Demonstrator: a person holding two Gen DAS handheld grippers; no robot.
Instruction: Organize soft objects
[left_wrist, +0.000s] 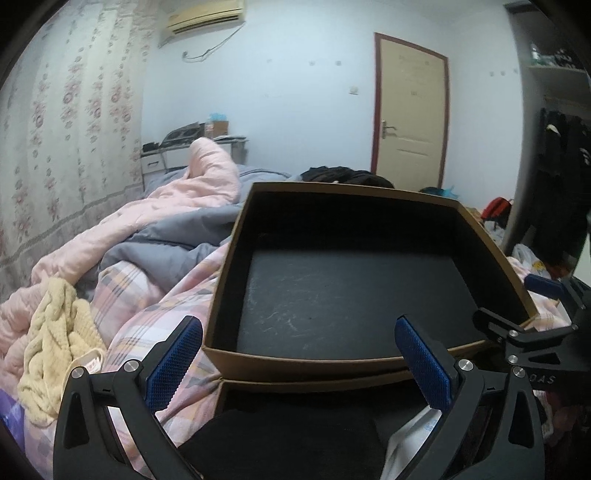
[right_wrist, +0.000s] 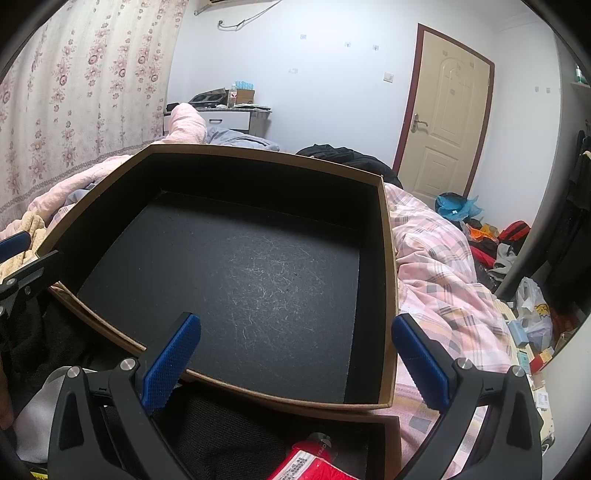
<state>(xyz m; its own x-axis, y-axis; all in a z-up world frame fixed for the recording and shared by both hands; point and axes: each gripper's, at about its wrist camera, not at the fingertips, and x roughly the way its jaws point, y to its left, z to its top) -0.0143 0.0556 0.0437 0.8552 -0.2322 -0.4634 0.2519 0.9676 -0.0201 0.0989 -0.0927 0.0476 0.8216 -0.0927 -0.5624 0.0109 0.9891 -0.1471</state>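
An empty black-lined box sat on the plaid bedsheet (rumpled); left gripper and right gripper fingers were spread, holding nothing.

We see a bed with pink plaid sheet carrying an empty brown box, rumpled pink-grey duvet, cream knit, dark clothes at far end.

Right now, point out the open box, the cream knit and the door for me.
Box (right_wrist: 236, 280): right wrist view, on its dark inner floor.
Cream knit (left_wrist: 55, 339): left wrist view, on the bunched cable-knit fabric.
Door (left_wrist: 412, 110): left wrist view, on the middle of its panel.
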